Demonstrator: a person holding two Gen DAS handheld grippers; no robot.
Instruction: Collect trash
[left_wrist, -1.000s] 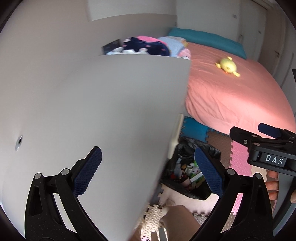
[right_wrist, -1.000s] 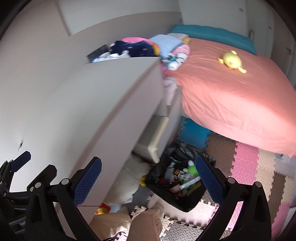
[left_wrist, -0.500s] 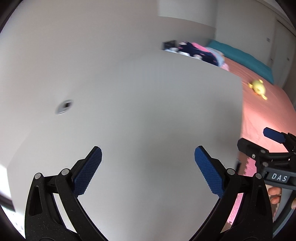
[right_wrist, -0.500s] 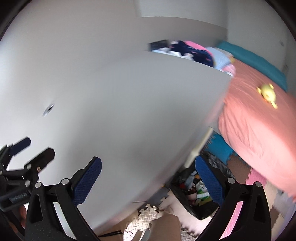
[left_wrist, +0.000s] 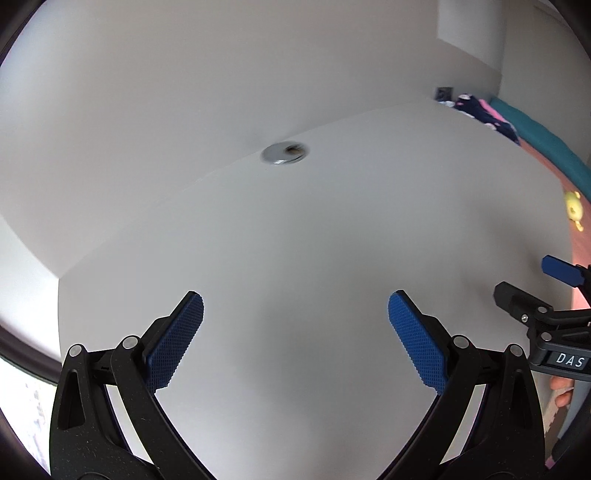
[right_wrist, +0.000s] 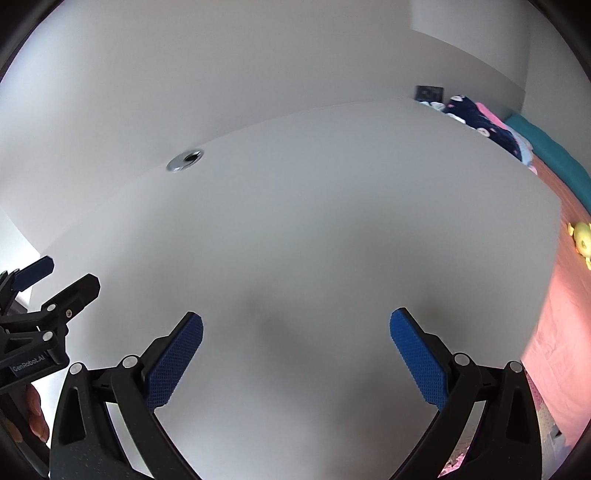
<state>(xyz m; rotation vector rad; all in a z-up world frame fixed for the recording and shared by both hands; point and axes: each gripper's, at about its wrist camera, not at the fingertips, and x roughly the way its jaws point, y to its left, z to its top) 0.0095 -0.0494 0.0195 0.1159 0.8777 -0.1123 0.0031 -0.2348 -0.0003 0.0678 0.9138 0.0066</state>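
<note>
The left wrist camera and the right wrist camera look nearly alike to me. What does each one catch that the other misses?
Only the left wrist view shows the right hand-held gripper at its right edge, with its DAS label.

Only the right wrist view shows the left hand-held gripper at its left edge, labelled GenRobot.AI.

Both show the bare white desk top, its metal cable hole, the pile of clothes, the pink bed and the yellow plush toy. No trash appears in either.
</note>
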